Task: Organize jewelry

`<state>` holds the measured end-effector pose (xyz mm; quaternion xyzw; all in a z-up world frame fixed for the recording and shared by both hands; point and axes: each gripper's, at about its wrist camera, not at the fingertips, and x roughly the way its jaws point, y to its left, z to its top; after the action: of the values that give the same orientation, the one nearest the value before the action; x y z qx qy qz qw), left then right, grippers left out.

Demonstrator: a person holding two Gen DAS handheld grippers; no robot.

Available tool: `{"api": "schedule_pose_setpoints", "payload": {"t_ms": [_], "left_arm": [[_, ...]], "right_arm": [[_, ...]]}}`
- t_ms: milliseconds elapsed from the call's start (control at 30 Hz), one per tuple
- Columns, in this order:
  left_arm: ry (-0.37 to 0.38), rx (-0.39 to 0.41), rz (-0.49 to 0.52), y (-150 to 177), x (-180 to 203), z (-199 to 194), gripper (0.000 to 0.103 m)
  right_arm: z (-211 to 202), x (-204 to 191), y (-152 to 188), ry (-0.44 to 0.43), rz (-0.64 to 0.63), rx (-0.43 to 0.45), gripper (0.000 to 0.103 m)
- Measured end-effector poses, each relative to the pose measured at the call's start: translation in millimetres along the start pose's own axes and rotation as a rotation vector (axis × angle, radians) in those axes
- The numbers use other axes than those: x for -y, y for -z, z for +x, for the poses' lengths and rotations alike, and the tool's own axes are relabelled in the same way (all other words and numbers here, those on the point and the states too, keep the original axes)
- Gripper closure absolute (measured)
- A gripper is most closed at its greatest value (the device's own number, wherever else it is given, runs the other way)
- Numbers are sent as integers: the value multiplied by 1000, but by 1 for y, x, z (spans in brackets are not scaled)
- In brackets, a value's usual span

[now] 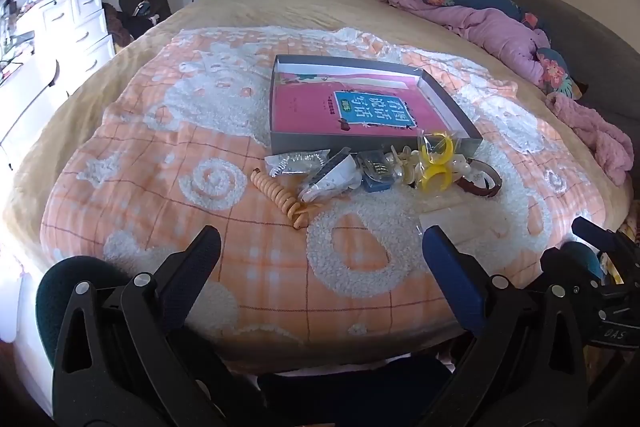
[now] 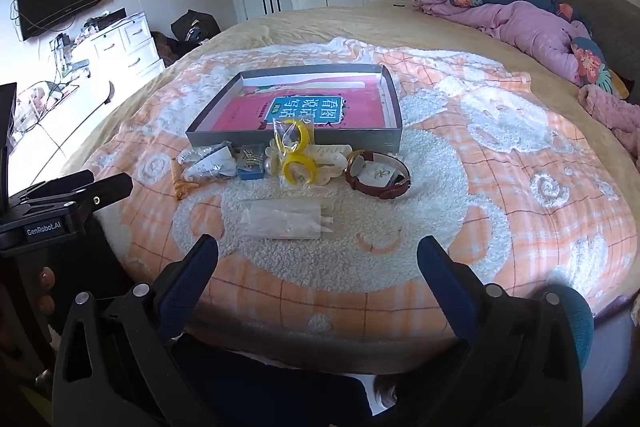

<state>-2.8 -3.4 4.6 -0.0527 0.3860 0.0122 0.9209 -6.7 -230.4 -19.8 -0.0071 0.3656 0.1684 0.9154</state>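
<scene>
Both the left gripper (image 1: 322, 247) and right gripper (image 2: 318, 255) hover wide apart and empty over the bed (image 2: 500, 227). Beyond lies a clear packet (image 2: 286, 217), then bagged yellow bangles (image 2: 296, 157) and a brown-strapped watch (image 2: 378, 175) (all loose), then a grey tray (image 2: 292, 138) holding a pink book (image 2: 304, 111).

Ahead of both claws the blanket (image 2: 460, 187) is nubbly cloth, its white patches rough and looped against smoother orange check. Beyond it, the grey box (image 2: 296, 137) looks like matt card, holding a glossy pink book cover (image 1: 340, 111). Just before the box lie shiny yellow plastic rings (image 2: 298, 167) in clear crinkled film, and a watch (image 2: 378, 175) with a brown leather-like strap.
</scene>
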Motion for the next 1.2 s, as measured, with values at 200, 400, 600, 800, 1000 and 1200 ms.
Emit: {"api": "schedule_pose_setpoints", "payload": {"t_ms": [200,400,600,800,1000,1200], "left_arm": [[0,2,0,0,0,0,8],[0,3,1,0,1,-1,8],[0,3,0,0,1,-1,8],[1,4,-1,0,1,-1,8],[1,4,1,-1,2,-1,8],[0,6,-1,-1,3,-1,8]], "right_arm": [[0,0,0,0,1,-2,4],[-1,0,0,0,2,-1,4],[2,0,1,-3,1,-4,4],[4,-1,2,-3,3,-8,4],[3,0,1,-2,3,-9,4],[4,0,1,-3,3,-8,4]]}}
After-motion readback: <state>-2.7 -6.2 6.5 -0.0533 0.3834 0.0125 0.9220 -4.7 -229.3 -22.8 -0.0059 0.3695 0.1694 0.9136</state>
